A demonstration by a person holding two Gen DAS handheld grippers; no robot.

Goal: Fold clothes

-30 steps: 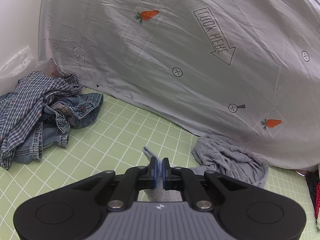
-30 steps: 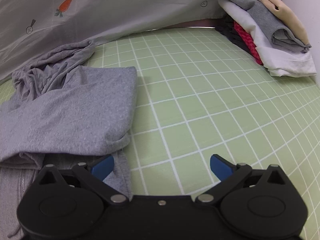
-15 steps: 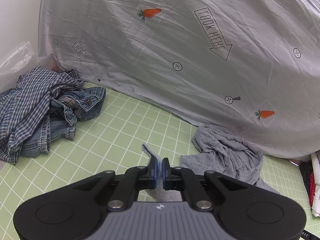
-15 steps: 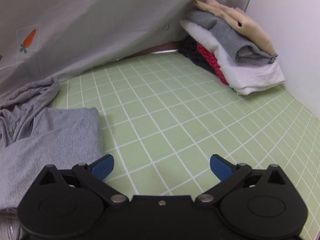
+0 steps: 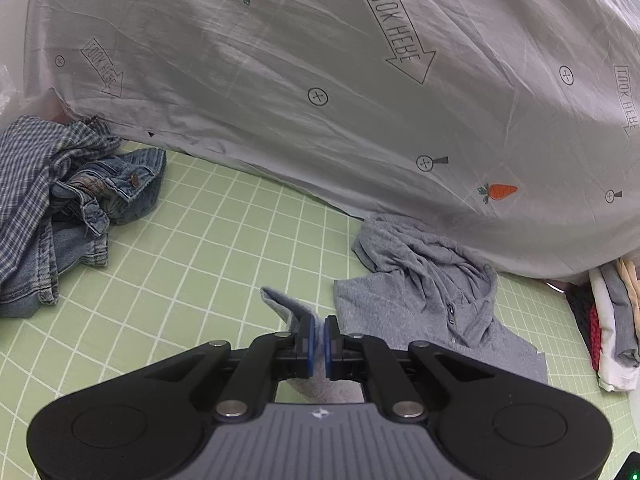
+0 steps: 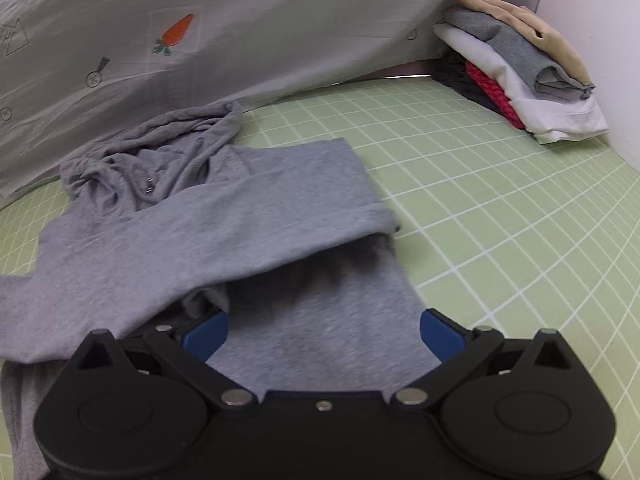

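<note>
Left wrist view: the left gripper is clamped on a sleeve end of the grey hoodie, lying at two o'clock on the green mat, likely for folding it inward. Right wrist view: the right gripper hovers spread over the hoodie's body; folded stack waits at one o'clock.

Grey hoodie partly folded, sleeve across body, hood crumpled

Grey printed sheet behind green grid mat.
</note>
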